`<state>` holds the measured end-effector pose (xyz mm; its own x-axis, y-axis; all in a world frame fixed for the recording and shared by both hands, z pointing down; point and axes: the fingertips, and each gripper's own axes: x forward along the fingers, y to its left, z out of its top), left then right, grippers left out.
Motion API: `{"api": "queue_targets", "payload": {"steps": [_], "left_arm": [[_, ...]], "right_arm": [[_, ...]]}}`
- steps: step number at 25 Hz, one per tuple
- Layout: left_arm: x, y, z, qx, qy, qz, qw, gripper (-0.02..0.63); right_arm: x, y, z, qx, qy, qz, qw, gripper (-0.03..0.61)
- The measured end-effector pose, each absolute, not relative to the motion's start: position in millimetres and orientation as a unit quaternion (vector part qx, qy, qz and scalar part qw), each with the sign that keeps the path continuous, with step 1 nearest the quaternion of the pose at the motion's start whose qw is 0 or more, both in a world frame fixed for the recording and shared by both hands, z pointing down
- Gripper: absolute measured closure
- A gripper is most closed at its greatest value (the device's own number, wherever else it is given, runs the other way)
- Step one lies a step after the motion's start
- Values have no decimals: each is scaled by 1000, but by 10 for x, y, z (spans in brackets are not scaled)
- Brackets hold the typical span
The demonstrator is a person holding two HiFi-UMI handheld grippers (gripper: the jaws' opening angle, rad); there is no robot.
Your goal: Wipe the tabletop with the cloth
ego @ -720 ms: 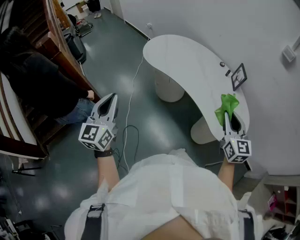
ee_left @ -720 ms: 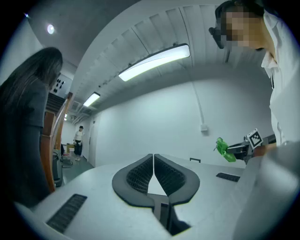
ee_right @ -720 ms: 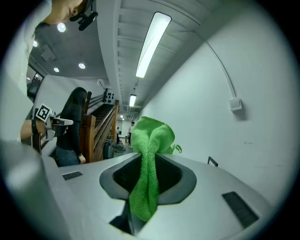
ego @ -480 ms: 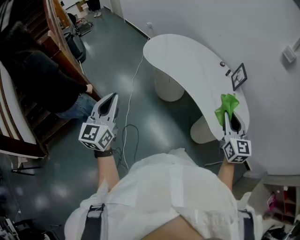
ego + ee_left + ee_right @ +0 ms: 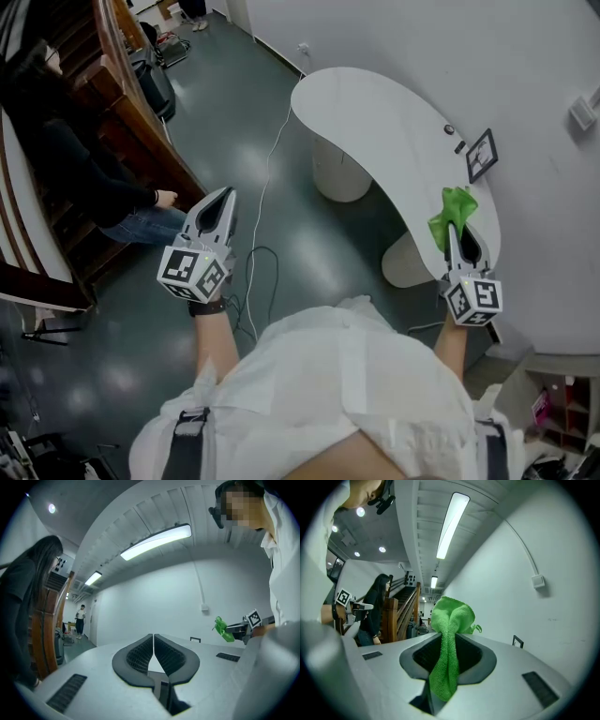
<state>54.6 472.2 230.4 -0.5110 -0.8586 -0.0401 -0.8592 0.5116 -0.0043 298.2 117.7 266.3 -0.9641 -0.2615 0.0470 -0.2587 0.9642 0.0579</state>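
Observation:
A green cloth is pinched in my right gripper, bunched above the jaws and hanging down between them in the right gripper view. That gripper hovers over the near end of the white curved tabletop. My left gripper is held over the dark floor, well left of the table, its jaws shut with nothing between them. The cloth also shows far off in the left gripper view.
A small framed stand and two small dark items sit on the table by the white wall. A cable runs across the floor. A person in dark clothes stands by the wooden stair rail at left.
Both grippers have stayed where they were. The person at left has shifted toward the stair rail and lowered an arm; the view has moved slightly.

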Motion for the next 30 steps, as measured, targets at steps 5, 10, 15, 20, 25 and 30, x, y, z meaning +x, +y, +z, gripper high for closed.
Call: {"api": "queue_targets", "payload": {"steps": [5,10,15,20,25,30], "left_arm": [[554,4716,2338,-495,869,6,11,594],[541,4606,2390,-505,863,3,2,594],[475,4334,2476,-517,856,0,-12,594],[326,3784,2570,-533,846,-5,-22,594],[31,3061,2538,-547,837,-16,-14,594],[-280,2419,2360,-550,835,-18,7,594]], "right_arm": [[2975,1171,2696,128,-991,-13,25,499],[2958,1113,2783,131,-991,-2,31,499],[2895,936,2896,135,-990,5,44,499],[2751,517,3044,137,-989,14,58,499],[2383,-124,3133,135,-989,28,58,499],[1886,-588,3022,111,-992,26,52,499]]}}
